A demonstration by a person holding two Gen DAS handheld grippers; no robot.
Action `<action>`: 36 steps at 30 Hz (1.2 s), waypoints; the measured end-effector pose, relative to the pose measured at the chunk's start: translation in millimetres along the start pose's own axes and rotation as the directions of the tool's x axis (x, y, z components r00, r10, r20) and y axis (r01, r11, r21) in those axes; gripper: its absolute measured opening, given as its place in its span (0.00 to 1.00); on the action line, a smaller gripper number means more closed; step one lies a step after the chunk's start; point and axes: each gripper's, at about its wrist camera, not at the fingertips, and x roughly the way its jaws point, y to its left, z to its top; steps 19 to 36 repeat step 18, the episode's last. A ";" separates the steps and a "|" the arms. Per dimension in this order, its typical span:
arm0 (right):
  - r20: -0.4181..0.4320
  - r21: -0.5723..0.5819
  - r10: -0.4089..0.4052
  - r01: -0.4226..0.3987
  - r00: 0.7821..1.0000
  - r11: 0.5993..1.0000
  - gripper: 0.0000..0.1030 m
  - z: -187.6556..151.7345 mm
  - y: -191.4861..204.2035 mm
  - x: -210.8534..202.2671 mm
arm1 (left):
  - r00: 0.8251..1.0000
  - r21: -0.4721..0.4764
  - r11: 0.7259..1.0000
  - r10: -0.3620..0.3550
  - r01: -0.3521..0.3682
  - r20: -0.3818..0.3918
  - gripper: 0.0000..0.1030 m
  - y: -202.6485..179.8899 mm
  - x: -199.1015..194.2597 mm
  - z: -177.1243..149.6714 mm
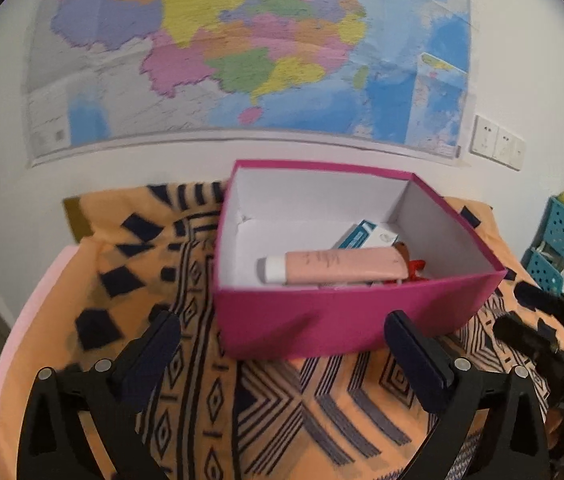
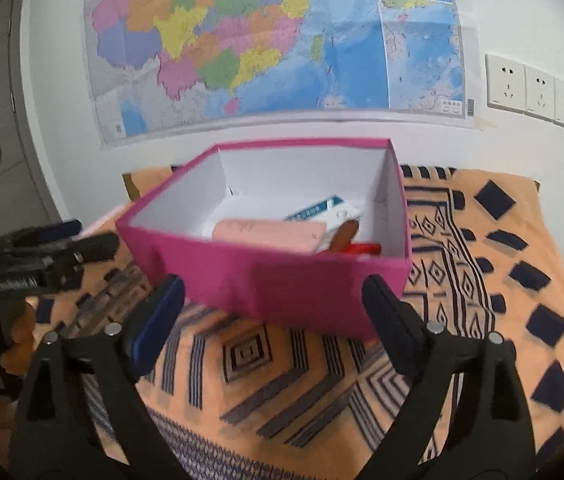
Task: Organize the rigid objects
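A magenta box (image 1: 321,316) with a white inside stands on the patterned cloth, just beyond both grippers. In it lie a pink tube (image 1: 337,266) with a white cap, a white and teal carton (image 1: 365,234) and a red and brown item (image 1: 411,264). The box (image 2: 282,280), tube (image 2: 266,234), carton (image 2: 321,210) and red item (image 2: 357,246) also show in the right wrist view. My left gripper (image 1: 282,332) is open and empty in front of the box. My right gripper (image 2: 274,296) is open and empty, its fingertips at the box's near wall.
An orange cloth (image 1: 282,400) with dark geometric patterns covers the table. A wall map (image 1: 242,52) and sockets (image 2: 529,88) are behind. A teal perforated rack (image 1: 557,248) stands at the right. The other gripper (image 2: 34,264) shows at the left in the right wrist view.
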 end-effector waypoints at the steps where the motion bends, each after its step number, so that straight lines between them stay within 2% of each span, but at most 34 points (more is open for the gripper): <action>1: -0.006 -0.011 -0.016 0.016 1.000 1.000 0.89 -4.5 2.7 0.7 | 1.000 -0.002 1.000 0.014 -0.014 -0.006 1.00 0.1 -0.5 -4.3; 4: -0.033 -0.024 -0.046 0.045 0.998 0.999 0.89 -16.6 7.9 4.1 | 0.999 -0.013 0.999 0.031 -0.032 -0.028 1.00 -0.4 -2.0 -16.4; 18: -0.079 -0.004 -0.041 0.041 0.996 0.999 0.89 -43.6 18.3 5.6 | 0.989 0.009 0.996 0.089 -0.088 -0.121 1.00 -14.9 3.7 -55.7; 36: -0.079 -0.004 -0.041 0.041 0.996 0.999 0.89 -43.6 18.3 5.6 | 0.989 0.009 0.996 0.089 -0.088 -0.121 1.00 -14.9 3.7 -55.7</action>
